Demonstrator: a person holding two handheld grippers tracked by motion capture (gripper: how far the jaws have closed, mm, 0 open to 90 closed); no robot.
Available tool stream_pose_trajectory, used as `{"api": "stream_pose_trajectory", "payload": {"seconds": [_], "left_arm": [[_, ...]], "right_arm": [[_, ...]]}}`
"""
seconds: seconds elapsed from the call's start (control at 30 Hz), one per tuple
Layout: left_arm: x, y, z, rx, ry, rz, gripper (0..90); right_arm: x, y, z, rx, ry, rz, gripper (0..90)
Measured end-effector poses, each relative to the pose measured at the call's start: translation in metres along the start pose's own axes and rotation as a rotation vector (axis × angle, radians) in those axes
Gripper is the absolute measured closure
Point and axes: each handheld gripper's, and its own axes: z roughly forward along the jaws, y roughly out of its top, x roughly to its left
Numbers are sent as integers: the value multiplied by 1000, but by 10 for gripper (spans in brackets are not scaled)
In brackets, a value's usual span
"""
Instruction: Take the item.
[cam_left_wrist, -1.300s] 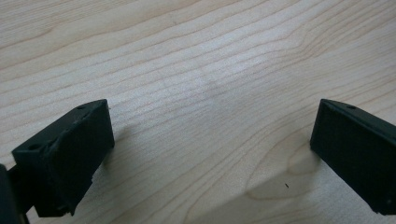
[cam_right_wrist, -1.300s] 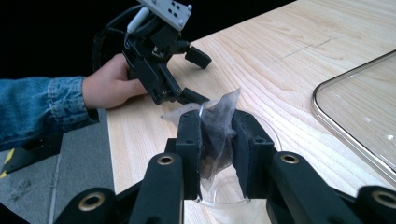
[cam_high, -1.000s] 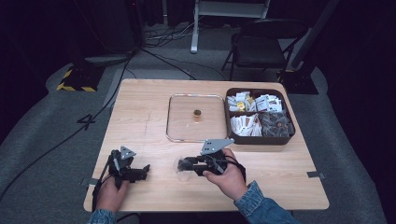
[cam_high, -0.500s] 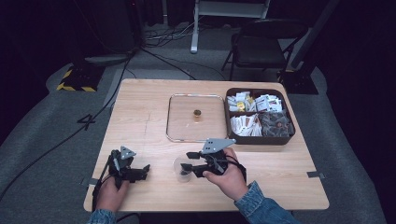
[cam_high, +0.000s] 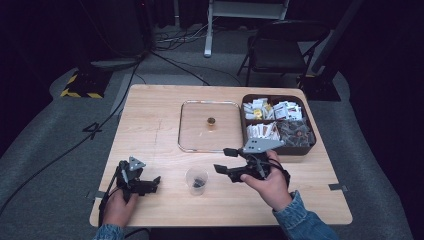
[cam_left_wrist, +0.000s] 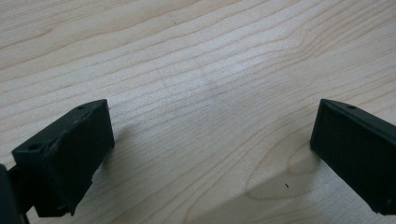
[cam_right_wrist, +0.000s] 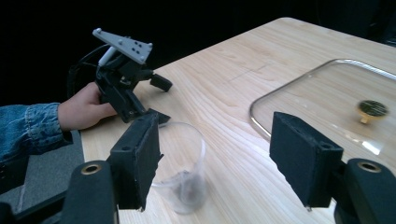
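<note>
Presently, item one: a clear plastic cup (cam_high: 196, 180) is standing upright on the table (cam_high: 150, 130) between my two tongs, with something small and dark lying at its bottom; I cannot tell what it is. My right gripper (cam_high: 224, 160) is hovering just beside the cup with its jaws spread wide and nothing between them, so I am judging the cup as set down and let go. My left gripper (cam_high: 156, 182) is resting low over bare wood at the near left, jaws likewise gaping and empty. Item two: a brown divided box (cam_high: 305, 145) is sitting at the far right, holding small packets and wrapped pieces, and a glass lid (cam_high: 192, 135) with a small brass knob (cam_high: 211, 121) is lying flat beside it; I am taking this to mean the box is open and the work is partway, with more filling or a closing of the lid possibly left. Item three, surface: pale wood with plain grain, tape tabs at the edges. Item four, room: dark, grey floor covering, trailing cables, a folding chair (cam_high: 280, 47) behind the table.
</note>
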Motion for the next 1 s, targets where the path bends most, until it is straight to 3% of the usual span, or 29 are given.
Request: {"api": "stream_pose_trajectory", "payload": {"seconds": [0.17, 0.63, 0.9, 1.0], "left_arm": [[0, 0, 0, 1, -1, -1, 0], [0, 2, 2, -1, -5, -3, 0], [0, 2, 2, -1, -5, -3, 0], [0, 2, 2, 1, -5, -3, 0]], "right_arm": [[-11, -5, -23, -13, -34, 29, 339], [-36, -25, -79, 18, -147, 95, 322], [-48, -39, -97, 30, -198, 96, 295], [-58, -53, -103, 45, -233, 112, 300]]}}
